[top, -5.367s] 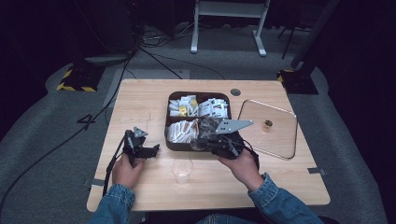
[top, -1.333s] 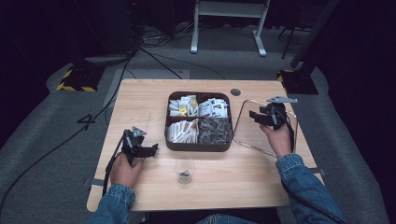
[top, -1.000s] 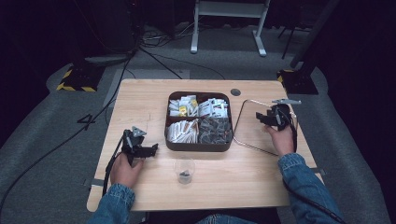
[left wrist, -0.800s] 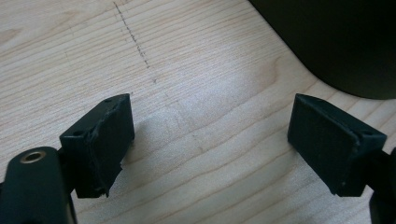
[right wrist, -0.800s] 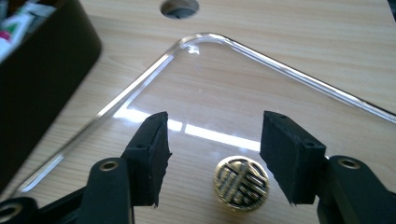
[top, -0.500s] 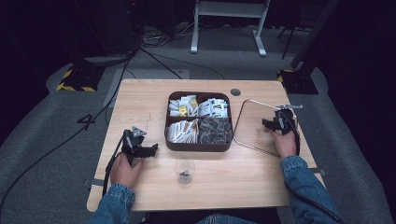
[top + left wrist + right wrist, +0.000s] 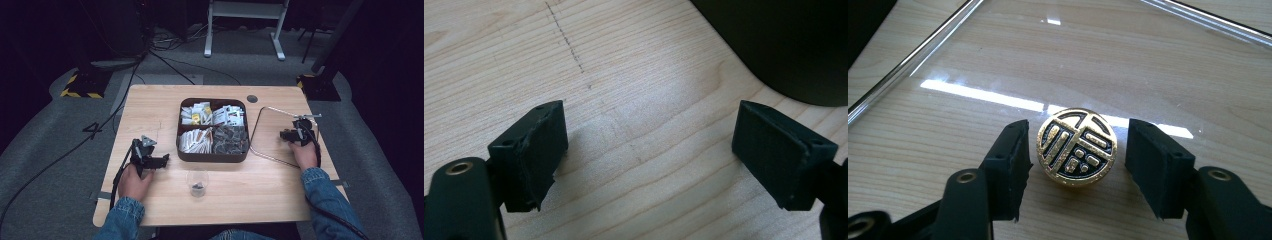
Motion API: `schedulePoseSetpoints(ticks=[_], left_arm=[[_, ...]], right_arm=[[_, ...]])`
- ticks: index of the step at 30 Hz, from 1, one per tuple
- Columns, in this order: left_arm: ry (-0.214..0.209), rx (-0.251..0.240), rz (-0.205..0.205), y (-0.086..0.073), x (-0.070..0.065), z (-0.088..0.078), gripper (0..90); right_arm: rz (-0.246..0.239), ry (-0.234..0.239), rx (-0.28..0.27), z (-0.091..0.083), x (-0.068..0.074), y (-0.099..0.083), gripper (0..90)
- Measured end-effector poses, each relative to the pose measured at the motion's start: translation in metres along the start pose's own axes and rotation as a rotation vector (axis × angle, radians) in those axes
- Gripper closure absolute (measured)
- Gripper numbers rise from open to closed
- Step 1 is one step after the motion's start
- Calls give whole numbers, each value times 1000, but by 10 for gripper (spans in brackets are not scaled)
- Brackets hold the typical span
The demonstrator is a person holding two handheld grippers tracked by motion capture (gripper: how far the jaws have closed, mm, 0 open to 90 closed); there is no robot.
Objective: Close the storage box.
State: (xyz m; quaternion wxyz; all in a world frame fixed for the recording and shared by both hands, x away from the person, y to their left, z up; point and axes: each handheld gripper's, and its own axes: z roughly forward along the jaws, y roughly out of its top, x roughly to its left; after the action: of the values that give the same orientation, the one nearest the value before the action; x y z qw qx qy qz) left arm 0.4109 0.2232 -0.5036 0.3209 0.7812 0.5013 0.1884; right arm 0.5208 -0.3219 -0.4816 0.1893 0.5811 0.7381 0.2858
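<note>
Right gripper (image 7: 1075,150) low over the glass lid (image 7: 1158,60), jaws apart, straddling the gold knob (image 7: 1077,146); slight gaps both sides, nothing gripped. Left gripper (image 7: 649,150) wide open over bare table (image 7: 634,65).

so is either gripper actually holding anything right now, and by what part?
Nothing is held. The right gripper has its jaws either side of the gold knob on the glass lid, gaps on both sides. The left gripper is open over bare table.

One desk (image 7: 165,105), two hand-held grippers, left (image 7: 162,161) and right (image 7: 283,135), one four-compartment tray (image 7: 212,156), one glass lid (image 7: 272,125), one gold knob (image 7: 1076,146), one small cup (image 7: 197,182)
</note>
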Motion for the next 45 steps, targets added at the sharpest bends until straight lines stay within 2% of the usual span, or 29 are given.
schedulePoseSetpoints(ticks=[11,16,30,36,45], left_arm=[[0,0,0,0,0,0,151],[0,0,0,0,0,0,151],[0,0,0,0,0,0,151],[0,0,0,0,0,0,151],[4,-1,0,0,0,0,150]], right_arm=[[-45,-27,20,2,4,3,475],[-54,-35,15,1,6,2,573],[-43,-33,3,0,6,1,582],[-52,-25,22,-2,7,4,583],[-54,-15,-18,-20,5,11,583]])
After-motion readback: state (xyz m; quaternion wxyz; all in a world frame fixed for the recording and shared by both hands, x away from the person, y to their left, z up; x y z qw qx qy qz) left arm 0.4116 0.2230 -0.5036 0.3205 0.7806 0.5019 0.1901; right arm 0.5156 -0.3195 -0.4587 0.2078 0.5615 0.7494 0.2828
